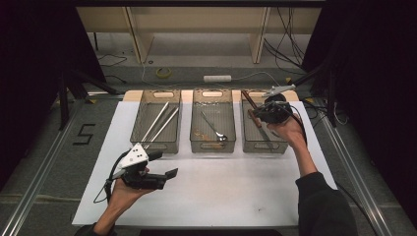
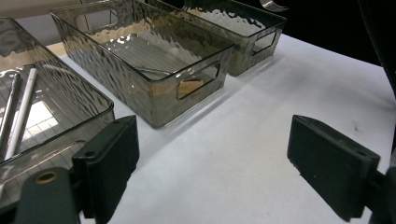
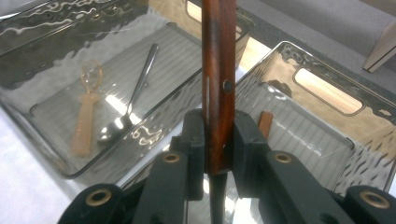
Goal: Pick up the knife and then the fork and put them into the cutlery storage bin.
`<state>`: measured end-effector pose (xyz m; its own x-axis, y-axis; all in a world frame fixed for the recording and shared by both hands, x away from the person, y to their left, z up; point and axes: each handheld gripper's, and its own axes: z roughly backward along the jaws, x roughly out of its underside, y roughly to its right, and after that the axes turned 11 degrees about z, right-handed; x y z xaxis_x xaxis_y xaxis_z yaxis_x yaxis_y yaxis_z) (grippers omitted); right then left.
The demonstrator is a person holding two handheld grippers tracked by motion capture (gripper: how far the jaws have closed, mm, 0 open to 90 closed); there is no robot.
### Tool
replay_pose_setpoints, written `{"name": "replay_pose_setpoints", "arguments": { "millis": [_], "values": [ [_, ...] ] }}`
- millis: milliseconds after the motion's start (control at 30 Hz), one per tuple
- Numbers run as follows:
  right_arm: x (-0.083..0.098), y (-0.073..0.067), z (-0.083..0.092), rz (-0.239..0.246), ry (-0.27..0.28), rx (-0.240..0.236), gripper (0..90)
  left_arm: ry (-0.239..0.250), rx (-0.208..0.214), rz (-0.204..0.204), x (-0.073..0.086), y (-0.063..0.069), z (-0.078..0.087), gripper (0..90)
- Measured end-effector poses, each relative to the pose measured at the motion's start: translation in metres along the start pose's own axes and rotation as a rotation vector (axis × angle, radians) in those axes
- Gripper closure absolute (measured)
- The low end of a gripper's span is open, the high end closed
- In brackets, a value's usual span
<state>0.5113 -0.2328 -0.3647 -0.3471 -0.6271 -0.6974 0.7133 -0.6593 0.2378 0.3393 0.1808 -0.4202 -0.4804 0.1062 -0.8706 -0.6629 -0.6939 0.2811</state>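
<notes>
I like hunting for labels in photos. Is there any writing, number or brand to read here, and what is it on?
"5": a dark figure marked on the grey floor left of the white table, seen in the high view.
No readable text on the three bins, the cutlery or the grippers.

In my right gripper view the dark red-brown wooden handle (image 3: 218,84) clamped between the jaws runs off the top edge, its far end unseen. From above, my right hand (image 1: 287,130) and its gripper hide part of the right-hand ribbed smoky plastic bin (image 1: 263,142). In my left gripper view the frame cuts off two pale rods (image 2: 18,112) in the nearest bin.
</notes>
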Motion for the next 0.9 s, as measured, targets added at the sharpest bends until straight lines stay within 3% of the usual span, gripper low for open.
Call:
{"name": "replay_pose_setpoints", "arguments": {
  "millis": [900],
  "values": [
    [-0.001, 0.016, -0.025, -0.043, -0.043, 0.031, 77.5, 0.009, -0.002, 0.007, -0.001, -0.001, 0.002, 16.1]
  ]
}}
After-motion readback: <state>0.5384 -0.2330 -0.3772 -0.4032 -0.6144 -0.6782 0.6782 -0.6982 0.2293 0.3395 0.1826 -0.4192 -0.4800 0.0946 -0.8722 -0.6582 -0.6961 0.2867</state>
